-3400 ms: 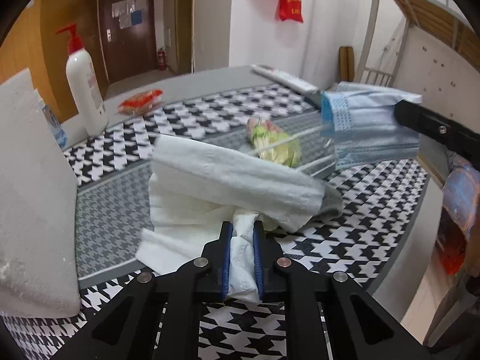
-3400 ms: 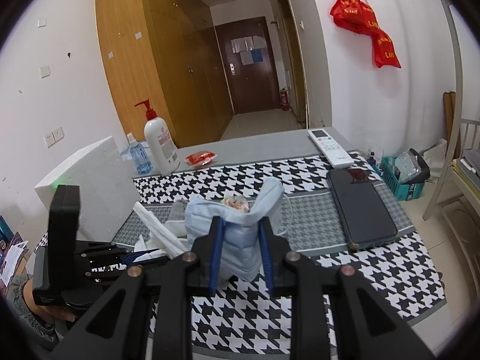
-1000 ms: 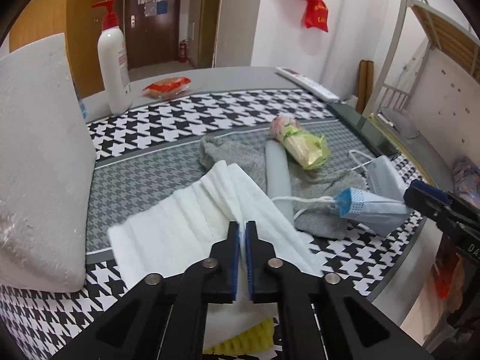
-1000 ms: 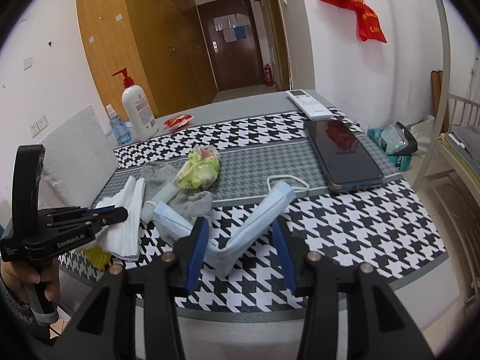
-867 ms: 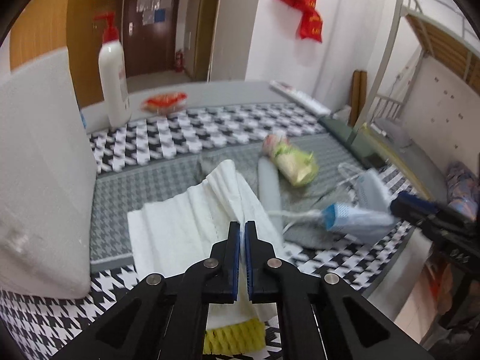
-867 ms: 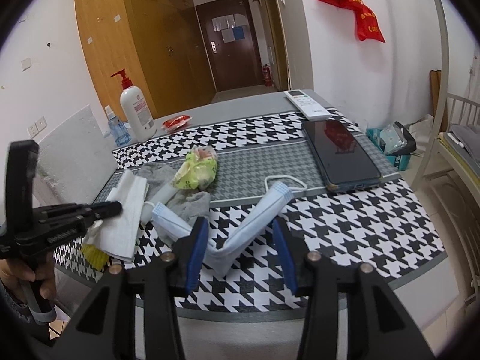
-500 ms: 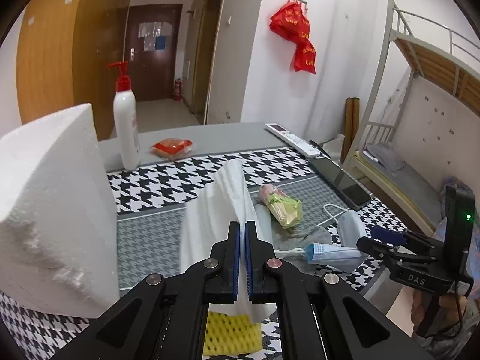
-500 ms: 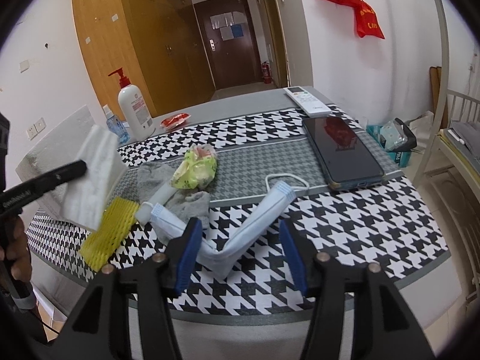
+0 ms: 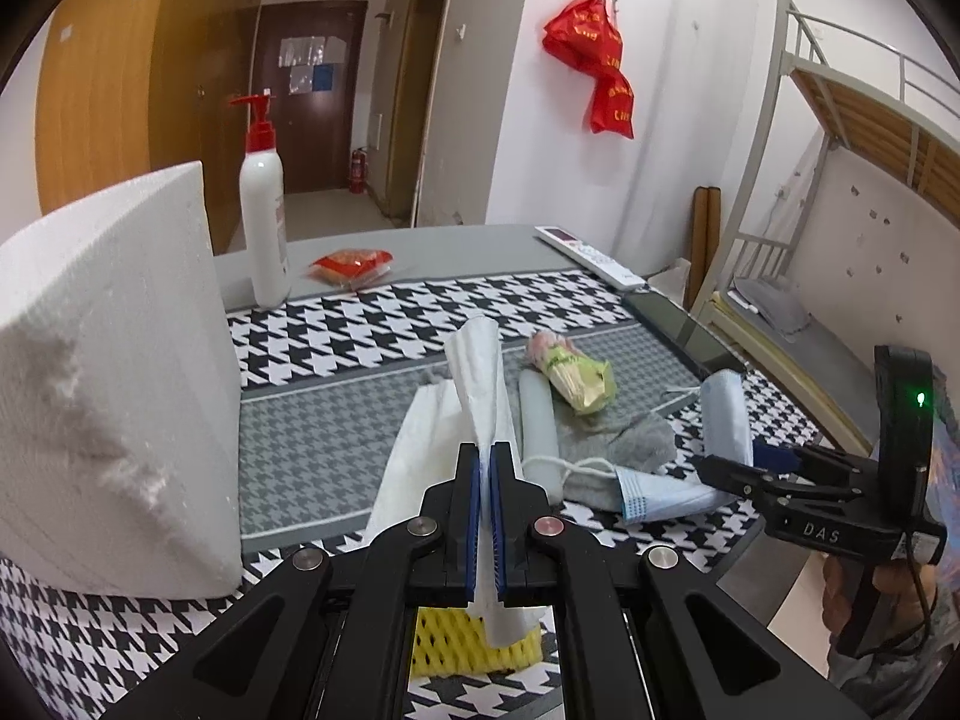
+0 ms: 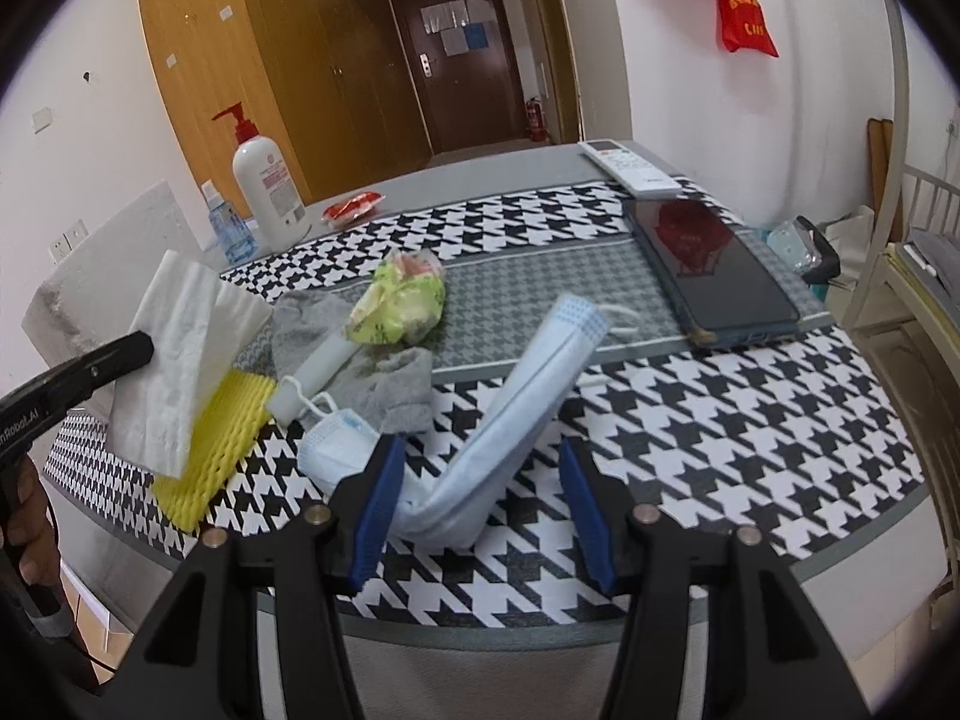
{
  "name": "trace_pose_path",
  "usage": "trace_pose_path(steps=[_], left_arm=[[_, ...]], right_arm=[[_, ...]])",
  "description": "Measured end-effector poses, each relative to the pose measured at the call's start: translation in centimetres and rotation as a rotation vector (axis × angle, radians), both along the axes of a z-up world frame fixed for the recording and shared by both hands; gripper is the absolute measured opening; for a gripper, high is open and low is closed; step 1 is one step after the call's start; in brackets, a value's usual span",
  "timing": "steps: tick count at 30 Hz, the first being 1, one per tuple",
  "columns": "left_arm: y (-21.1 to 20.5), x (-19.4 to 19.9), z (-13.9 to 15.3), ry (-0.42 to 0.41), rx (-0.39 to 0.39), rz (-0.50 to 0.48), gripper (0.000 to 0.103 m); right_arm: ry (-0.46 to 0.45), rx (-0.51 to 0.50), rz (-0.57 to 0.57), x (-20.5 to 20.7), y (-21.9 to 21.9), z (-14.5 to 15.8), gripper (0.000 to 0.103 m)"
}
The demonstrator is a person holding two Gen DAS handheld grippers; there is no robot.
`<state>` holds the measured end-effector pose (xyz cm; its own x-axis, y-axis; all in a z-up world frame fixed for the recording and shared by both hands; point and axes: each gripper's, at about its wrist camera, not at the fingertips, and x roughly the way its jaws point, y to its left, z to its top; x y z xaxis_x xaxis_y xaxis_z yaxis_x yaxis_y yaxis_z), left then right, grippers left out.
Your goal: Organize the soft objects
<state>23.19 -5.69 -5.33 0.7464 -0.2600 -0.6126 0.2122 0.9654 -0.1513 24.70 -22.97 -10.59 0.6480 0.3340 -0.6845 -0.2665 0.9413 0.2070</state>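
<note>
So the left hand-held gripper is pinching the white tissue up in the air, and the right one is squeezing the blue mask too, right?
Not quite. The left hand-held gripper is pinching the tissue up in the air, but the right hand-held gripper is open. In the right wrist view its jaws stand wide apart, and the mask lies loose on the table between them.

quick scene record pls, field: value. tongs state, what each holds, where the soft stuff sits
left tongs: shut on white tissue, lifted off the table
right tongs: open, astride the face mask, not gripping
face mask: bent, lying on houndstooth cloth
yellow foam net: on cloth near table edge, under the tissue
grey sock: on cloth, white tube across it
green wrapper: behind the sock
</note>
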Motion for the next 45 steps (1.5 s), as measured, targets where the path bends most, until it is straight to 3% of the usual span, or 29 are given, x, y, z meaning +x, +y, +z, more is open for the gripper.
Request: trace_pose_path(steps=[2,3,4,10,24,38,45], left_arm=[[0.1,-0.2,-0.3,0.000,-0.001,0.003,0.004],[0.1,-0.3,-0.4,0.001,-0.003,-0.002,0.004],[0.1,-0.4,-0.5,0.001,-0.005,-0.009,0.004],[0.2,-0.8,-0.6,-0.007,-0.015,-0.037,0.004],[2.4,-3.5,3.6,-0.142,-0.023,-0.052,0.004],[4.4,-4.9,5.6,-0.220,-0.029,-0.060,0.004],[5.2,-5.6,6.3,-0.255,-0.029,-0.064,0.004]], right_arm=[[0.006,-0.002,-0.002,-0.1,0.0,-0.1,0.052],[0.012,-0.003,0.003,-0.2,0.1,-0.1,0.037],[0.014,0.001,0.004,-0.3,0.1,-0.1,0.032],[0.012,0.026,-0.003,-1.2,0.0,-0.2,0.018],[-0.174,0.106,-0.070,-4.5,-0.8,5.0,0.018],[-0.328,0.151,-0.074,-6.4,0.7,9.6,0.018],[-0.351,0.155,-0.066,-6.5,1.6,10.5,0.018]])
